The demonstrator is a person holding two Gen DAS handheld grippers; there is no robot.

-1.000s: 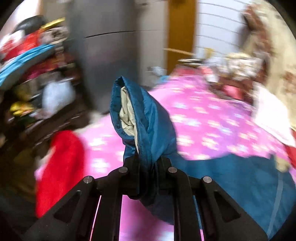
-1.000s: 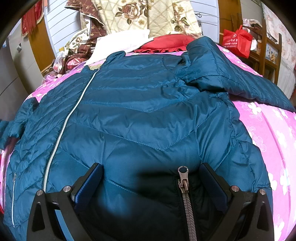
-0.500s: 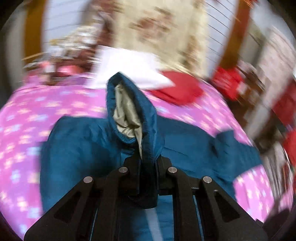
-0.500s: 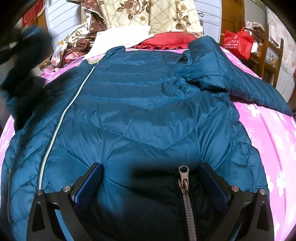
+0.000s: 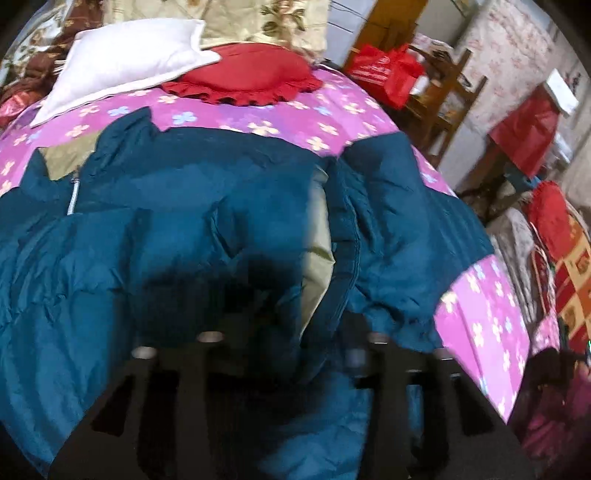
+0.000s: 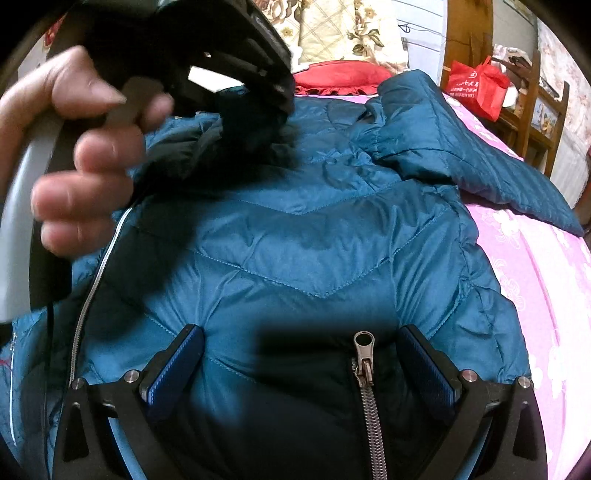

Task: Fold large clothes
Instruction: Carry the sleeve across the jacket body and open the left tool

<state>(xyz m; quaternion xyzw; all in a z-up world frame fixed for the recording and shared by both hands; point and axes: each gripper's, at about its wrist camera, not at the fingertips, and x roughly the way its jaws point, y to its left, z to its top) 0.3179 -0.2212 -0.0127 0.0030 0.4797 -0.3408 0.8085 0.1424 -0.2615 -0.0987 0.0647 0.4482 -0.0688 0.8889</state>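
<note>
A teal quilted jacket (image 6: 314, 229) lies spread on the pink flowered bedspread (image 5: 484, 314). In the left wrist view one sleeve (image 5: 332, 229), its beige lining showing, lies folded over the jacket's body. My left gripper (image 5: 291, 343) is blurred and its jaws are opening, with the sleeve loose between them. The right wrist view shows that gripper (image 6: 255, 110) at the upper left, held by a person's hand (image 6: 85, 155). My right gripper (image 6: 301, 362) rests open on the jacket's hem, its blue pads (image 6: 177, 369) on either side of the zipper pull (image 6: 364, 350). The other sleeve (image 6: 461, 147) lies folded in.
A white pillow (image 5: 122, 62), a red frilled cushion (image 5: 243, 79) and a floral quilt (image 6: 343, 29) lie at the head of the bed. A red bag (image 5: 384, 74) sits on a wooden chair (image 6: 532, 110) beside the bed's right edge.
My left gripper swung the sleeve from the bed's left side over the jacket's body and came down. Its jaws have spread. The right gripper stayed put.
</note>
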